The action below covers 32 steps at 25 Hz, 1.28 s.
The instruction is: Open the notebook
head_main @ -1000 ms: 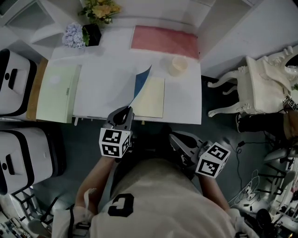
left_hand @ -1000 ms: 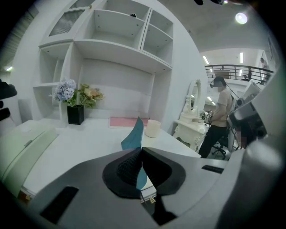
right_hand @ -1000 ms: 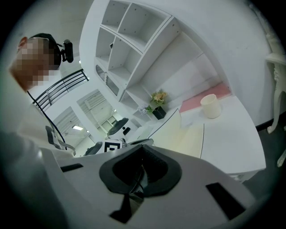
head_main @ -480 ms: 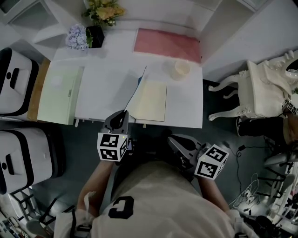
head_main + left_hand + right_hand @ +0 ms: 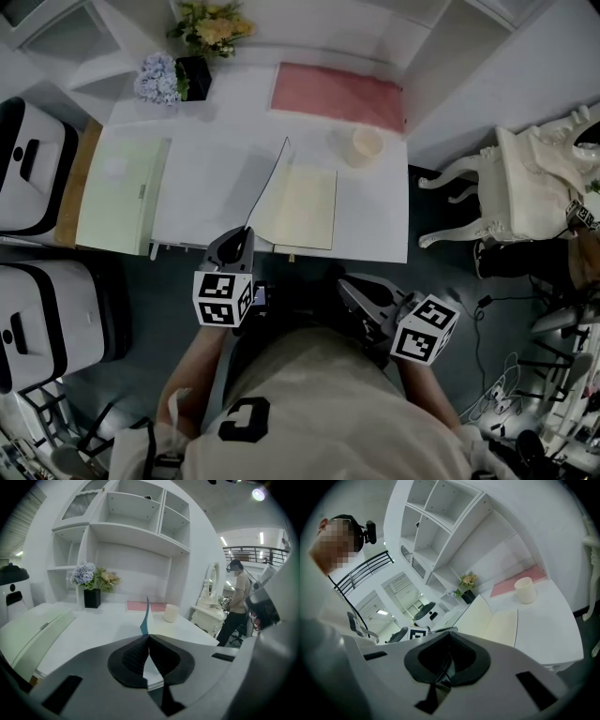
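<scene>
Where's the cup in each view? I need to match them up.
Head view: cup above centre, slightly right.
Left gripper view: cup just right of centre.
Right gripper view: cup at right, mid-height.
Shared landmark: pink mat just behind the cup.

The person wears a beige T-shirt point(image 5: 323, 398) with a dark mark; grey left claw point(image 5: 246, 232) and right claw point(image 5: 350, 283) bear black-and-white marker cubes.

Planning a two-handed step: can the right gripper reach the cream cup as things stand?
Probably yes. The right gripper hangs shut and empty off the near edge of the desk, and only bare top lies between it and the cup. The upright notebook cover, pinched by the left gripper, stands to the left.
</scene>
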Available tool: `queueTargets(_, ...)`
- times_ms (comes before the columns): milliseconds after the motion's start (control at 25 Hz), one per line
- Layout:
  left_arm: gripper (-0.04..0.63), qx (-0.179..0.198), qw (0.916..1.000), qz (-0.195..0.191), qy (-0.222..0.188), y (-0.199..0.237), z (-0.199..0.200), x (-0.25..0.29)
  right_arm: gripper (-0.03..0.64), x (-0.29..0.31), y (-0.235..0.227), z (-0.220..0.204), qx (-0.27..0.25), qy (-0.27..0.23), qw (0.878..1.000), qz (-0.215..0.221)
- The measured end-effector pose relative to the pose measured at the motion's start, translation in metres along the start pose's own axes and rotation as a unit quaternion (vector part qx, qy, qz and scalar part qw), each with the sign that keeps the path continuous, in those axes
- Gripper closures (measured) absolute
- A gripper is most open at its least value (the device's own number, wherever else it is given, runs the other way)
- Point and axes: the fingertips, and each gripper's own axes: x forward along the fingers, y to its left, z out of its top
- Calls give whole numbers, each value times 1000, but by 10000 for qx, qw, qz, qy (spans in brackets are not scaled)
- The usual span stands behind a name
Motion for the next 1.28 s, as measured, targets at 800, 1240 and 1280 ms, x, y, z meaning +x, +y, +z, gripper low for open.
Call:
queueTargets(800, 576, -183, 9978, 540, 351, 43, -27, -3, 595, 17, 1, -3, 5, 343, 9993, 113)
queueTargets(1240, 575, -348, 9943, 765, 662, 62, -49, 3, 594, 23, -6, -3, 79, 481, 9987, 154)
queueTargets(1280, 575, -355, 9940, 777, 687, 63, -50, 3, 594, 24, -7, -3, 90, 499, 9986, 158)
